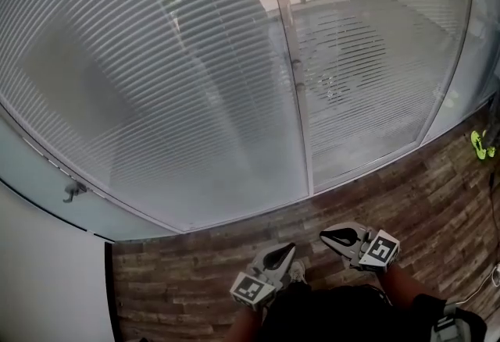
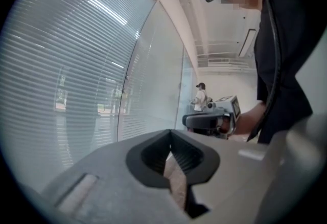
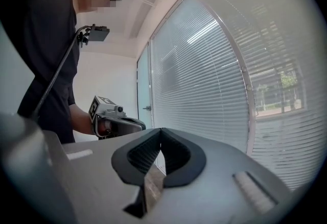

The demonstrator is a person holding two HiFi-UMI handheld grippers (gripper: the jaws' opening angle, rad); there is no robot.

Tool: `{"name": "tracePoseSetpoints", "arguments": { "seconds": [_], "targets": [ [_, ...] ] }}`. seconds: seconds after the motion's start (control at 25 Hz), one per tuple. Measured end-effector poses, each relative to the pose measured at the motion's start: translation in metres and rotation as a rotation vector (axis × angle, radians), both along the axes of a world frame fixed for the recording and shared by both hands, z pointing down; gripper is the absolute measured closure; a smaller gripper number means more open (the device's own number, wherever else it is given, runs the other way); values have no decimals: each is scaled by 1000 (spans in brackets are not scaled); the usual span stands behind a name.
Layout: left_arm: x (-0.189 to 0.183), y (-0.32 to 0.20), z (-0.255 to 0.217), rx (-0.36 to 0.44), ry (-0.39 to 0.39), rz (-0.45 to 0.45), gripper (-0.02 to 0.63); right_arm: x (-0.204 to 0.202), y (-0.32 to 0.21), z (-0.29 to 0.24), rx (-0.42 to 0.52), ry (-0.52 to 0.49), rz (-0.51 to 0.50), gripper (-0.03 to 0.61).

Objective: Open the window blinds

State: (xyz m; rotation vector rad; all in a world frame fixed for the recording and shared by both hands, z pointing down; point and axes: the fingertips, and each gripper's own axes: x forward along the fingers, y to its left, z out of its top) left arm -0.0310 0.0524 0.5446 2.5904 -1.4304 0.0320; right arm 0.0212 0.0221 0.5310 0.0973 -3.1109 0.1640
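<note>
White slatted blinds [image 1: 195,75] hang closed over a tall glazed wall, split by a vertical frame post [image 1: 293,75]. They also show in the left gripper view [image 2: 66,80] and the right gripper view [image 3: 204,80]. My left gripper [image 1: 275,256] is held low over the wooden floor, short of the blinds, shut with nothing between its jaws [image 2: 171,138]. Beside it, my right gripper [image 1: 336,237] is likewise shut and empty [image 3: 161,133]. Each gripper shows in the other's view: the right one [image 2: 209,120] and the left one [image 3: 115,123]. No cord or wand is visible.
Wood-plank floor [image 1: 203,254] runs along the foot of the window. A glass door with a handle [image 1: 74,190] stands at the left, next to a white wall [image 1: 47,278]. A yellow-green object [image 1: 480,145] lies on the floor at the right. Another person [image 2: 200,96] stands far off.
</note>
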Motion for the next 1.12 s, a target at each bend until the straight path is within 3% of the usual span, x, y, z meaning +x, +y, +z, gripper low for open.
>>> {"name": "tracePoseSetpoints", "arguments": {
  "seconds": [0.16, 0.36, 0.68, 0.92, 1.12],
  "targets": [
    [-22, -27, 11, 38, 0, 25, 609, -20, -28, -7, 15, -2, 21, 572],
    [-35, -52, -10, 17, 4, 65, 609, -41, -53, -14, 31, -4, 51, 572],
    [-77, -91, 2, 47, 1, 103, 609, -67, -90, -10, 36, 13, 121, 571],
    [-101, -114, 2, 89, -34, 142, 609, -87, -113, -9, 52, 16, 168, 571],
    [-106, -130, -5, 62, -21, 165, 609, -91, -129, -8, 75, 10, 209, 572]
  ]
}}
